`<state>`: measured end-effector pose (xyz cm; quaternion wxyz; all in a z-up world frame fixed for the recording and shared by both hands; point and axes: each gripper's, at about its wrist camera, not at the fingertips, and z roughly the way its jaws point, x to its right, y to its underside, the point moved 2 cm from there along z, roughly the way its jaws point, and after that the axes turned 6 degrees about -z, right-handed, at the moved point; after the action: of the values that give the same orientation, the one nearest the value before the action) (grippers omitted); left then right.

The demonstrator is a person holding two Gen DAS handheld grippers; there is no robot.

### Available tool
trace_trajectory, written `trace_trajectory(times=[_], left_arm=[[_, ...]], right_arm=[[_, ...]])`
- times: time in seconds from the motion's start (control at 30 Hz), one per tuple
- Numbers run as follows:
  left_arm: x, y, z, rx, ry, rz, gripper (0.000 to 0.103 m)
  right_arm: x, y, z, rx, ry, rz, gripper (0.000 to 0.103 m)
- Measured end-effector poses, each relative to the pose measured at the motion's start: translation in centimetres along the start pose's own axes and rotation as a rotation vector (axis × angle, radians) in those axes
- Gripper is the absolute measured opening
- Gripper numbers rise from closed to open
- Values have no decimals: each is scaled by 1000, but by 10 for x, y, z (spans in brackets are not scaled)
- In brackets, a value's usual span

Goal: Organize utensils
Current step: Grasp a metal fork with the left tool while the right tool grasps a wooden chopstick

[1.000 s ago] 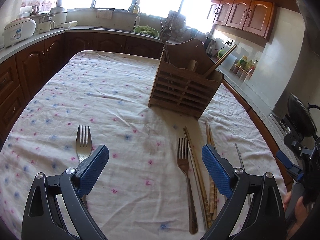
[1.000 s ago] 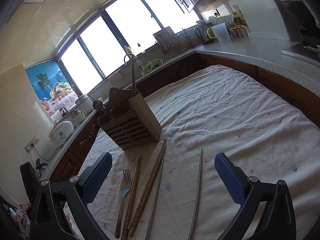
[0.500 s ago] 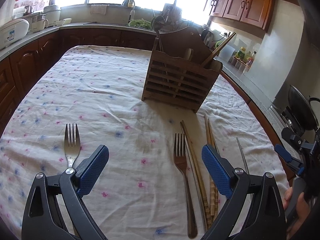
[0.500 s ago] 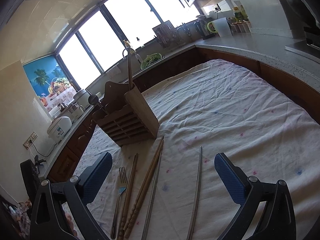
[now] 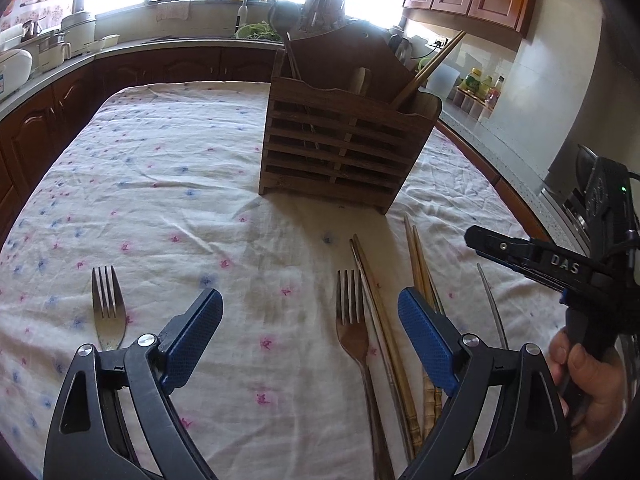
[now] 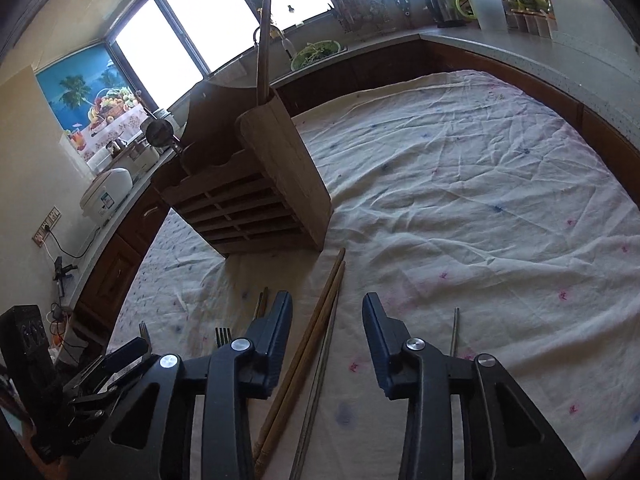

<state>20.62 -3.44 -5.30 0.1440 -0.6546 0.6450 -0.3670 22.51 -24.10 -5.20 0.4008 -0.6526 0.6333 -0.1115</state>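
Left gripper (image 5: 308,344): hanging wide open, empty.
Right gripper (image 6: 326,340): partly open, straddling brown wooden chopsticks (image 6: 308,344), gripping nothing.
Slatted wooden utensil holder (image 6: 256,200): standing at 11 o'clock.

1. Left gripper (image 5: 308,344): blue-padded jaws spread wide above the floral tablecloth (image 5: 168,184), holding nothing.
2. Wooden utensil holder (image 5: 344,148): upright; 1 chopstick (image 5: 430,66) leans out of it.
3. Left fork (image 5: 107,312): alone, well apart from the right fork (image 5: 356,336).
4. Wooden chopsticks (image 5: 384,300): just beside the right fork.
5. Right gripper (image 5: 532,258): hand-held at the right edge, side-on.
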Motion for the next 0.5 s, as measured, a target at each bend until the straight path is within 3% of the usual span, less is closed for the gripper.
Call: trace_trajectory(times=[0.17, 0.37, 0.5], left_arm=[[6, -4, 19, -51, 28, 39, 79], [10, -4, 41, -114, 73, 57, 63], [14, -1, 54, -159, 81, 70, 39]], right_arm=[[5, -10, 35, -72, 14, 6, 20], [10, -15, 59, -119, 28, 10, 16], [9, -16, 66, -124, 35, 0, 11]])
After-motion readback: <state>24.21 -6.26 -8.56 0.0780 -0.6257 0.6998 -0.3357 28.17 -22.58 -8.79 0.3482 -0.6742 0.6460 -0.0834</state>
